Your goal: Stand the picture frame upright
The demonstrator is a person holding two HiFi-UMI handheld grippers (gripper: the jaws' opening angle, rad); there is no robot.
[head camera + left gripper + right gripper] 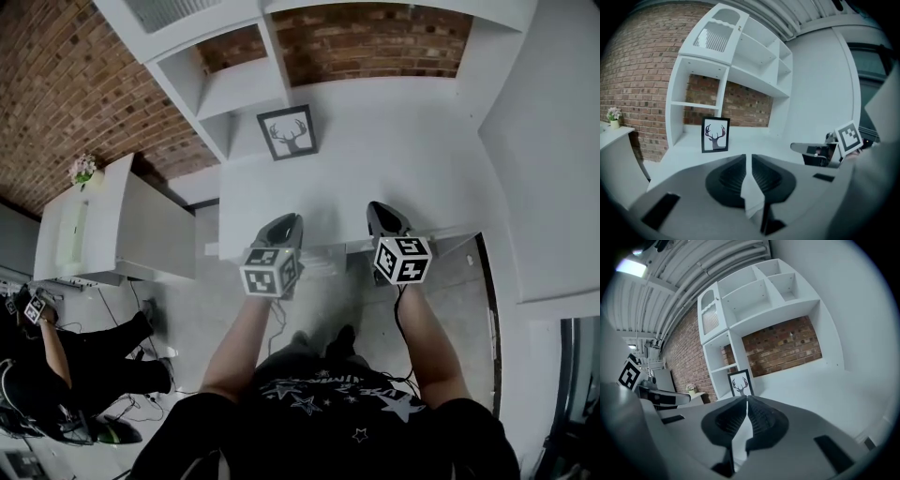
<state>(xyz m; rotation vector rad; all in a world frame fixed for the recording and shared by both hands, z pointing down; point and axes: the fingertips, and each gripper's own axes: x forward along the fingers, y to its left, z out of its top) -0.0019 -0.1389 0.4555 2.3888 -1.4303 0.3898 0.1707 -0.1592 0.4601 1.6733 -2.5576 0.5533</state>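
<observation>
The black picture frame (288,132) with a deer print stands upright at the back left of the white desk (394,150), beside the shelf upright. It also shows in the left gripper view as the picture frame (715,134), and in the right gripper view as the picture frame (740,383), far beyond the jaws. My left gripper (285,219) and right gripper (382,208) hover side by side over the desk's front edge, well short of the frame. Both are shut with nothing between the jaws: left gripper (748,157), right gripper (746,398).
White open shelves (234,80) rise behind the desk against a brick wall (56,84). A white side cabinet (112,225) with a small flower pot (83,170) stands to the left. Another person (56,356) sits at the far left on the floor side.
</observation>
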